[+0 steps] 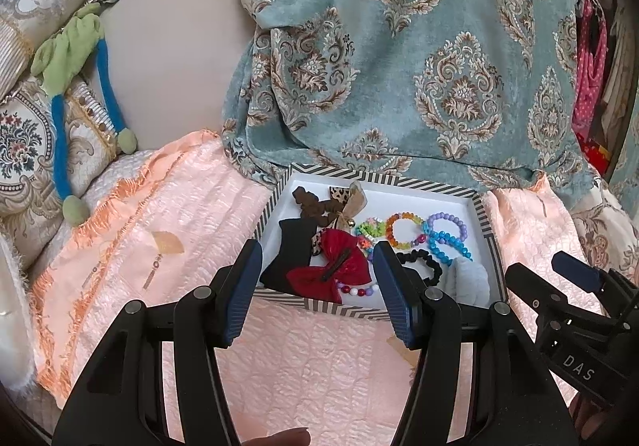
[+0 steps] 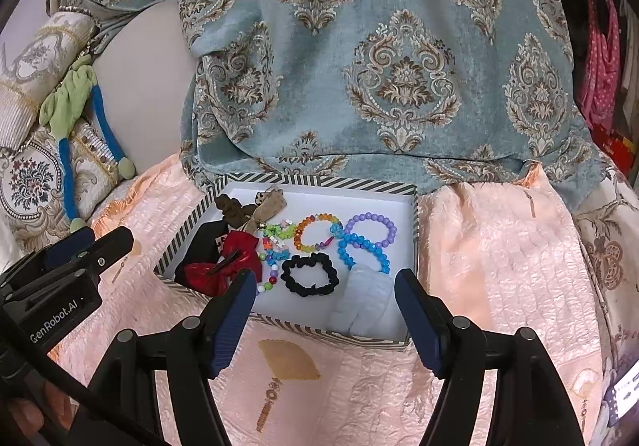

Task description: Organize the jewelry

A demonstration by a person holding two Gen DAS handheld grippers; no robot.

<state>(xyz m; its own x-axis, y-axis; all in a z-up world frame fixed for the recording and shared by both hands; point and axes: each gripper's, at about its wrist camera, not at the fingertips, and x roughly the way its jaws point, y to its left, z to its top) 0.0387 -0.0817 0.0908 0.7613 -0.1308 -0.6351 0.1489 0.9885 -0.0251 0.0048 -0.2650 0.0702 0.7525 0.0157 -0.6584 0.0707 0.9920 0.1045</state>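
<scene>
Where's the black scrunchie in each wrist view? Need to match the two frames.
Left wrist: black scrunchie sits in the striped box, low right of centre, partly hidden behind the left gripper's right finger.
Right wrist: black scrunchie in full view, mid-box, just above the right gripper.
Shared landmark: red bow, left of the scrunchie in both.

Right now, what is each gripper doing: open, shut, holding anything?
Left gripper: open, holding nothing.
Right gripper: open, holding nothing.

Left claw (image 1: pixel 315 256) and right claw (image 2: pixel 325 284) gape (both empty), angled downward
</scene>
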